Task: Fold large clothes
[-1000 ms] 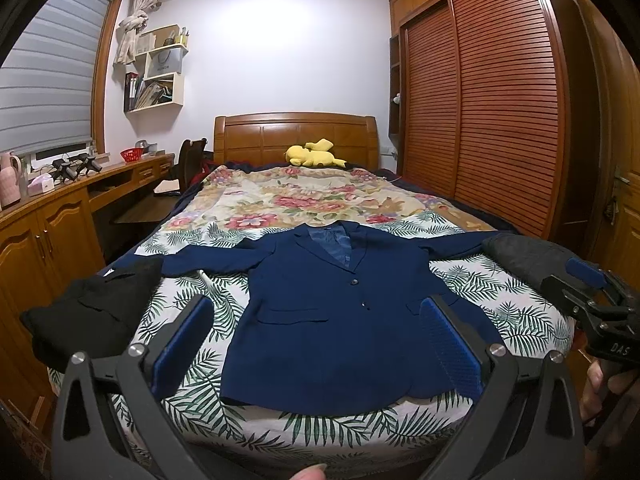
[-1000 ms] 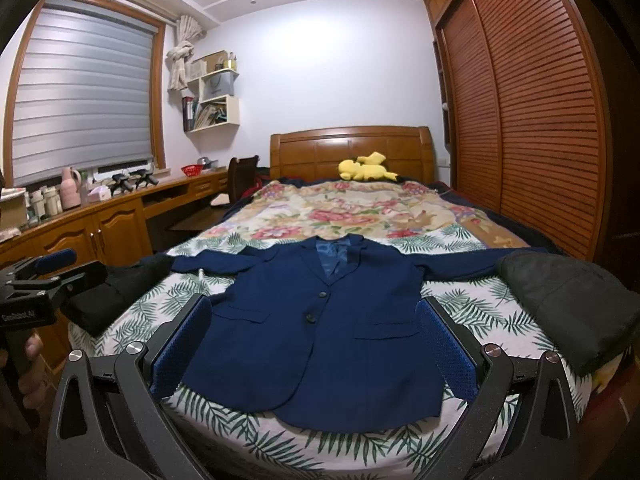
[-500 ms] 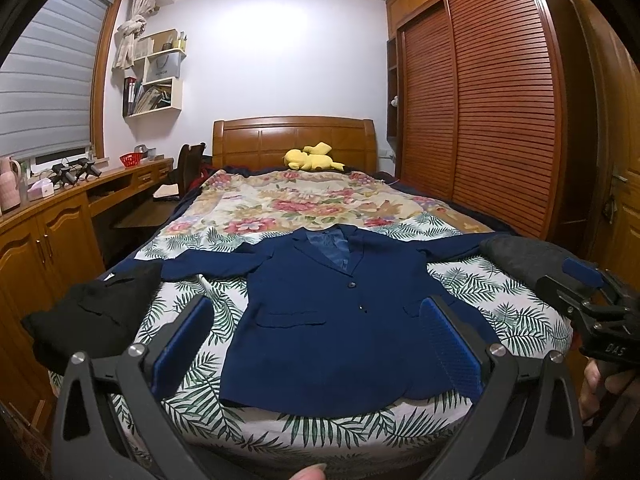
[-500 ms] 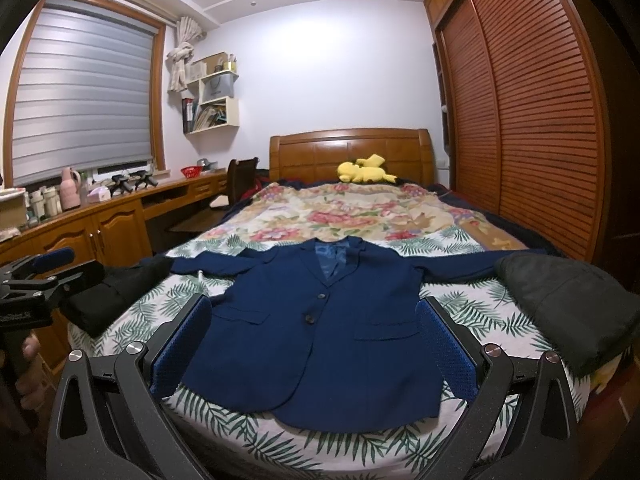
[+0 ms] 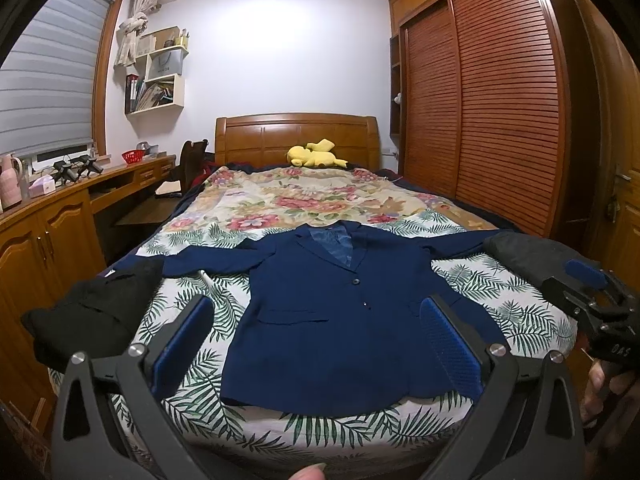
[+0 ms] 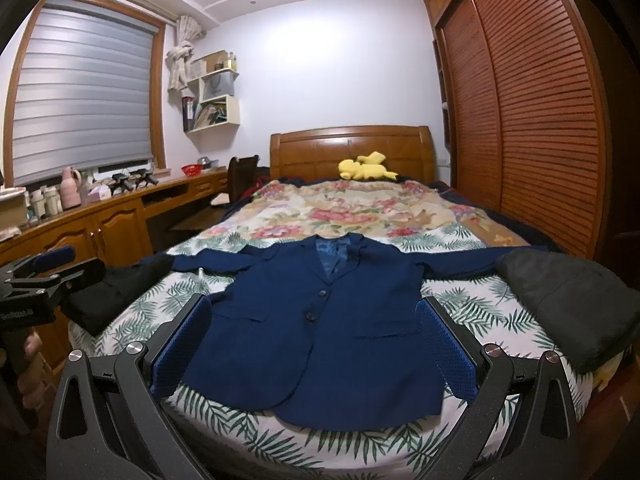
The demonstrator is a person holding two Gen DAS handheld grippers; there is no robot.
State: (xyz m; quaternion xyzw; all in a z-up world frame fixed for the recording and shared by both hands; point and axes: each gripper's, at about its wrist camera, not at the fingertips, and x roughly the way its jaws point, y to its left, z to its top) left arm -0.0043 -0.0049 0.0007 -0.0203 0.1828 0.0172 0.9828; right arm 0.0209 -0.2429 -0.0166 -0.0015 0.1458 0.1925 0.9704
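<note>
Bed (image 5: pixel 520 320): navy blazer (image 5: pixel 340 320) flat; left gripper (image 5: pixel 316 344), right gripper (image 6: pixel 316 340) level above foot, fingers spread.

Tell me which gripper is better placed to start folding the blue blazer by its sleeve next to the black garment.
Left, probably. The left gripper is open and empty on that side; the sleeve by the black garment lies toward its left finger. The right gripper, also open, would have to cross the blue blazer.
</note>
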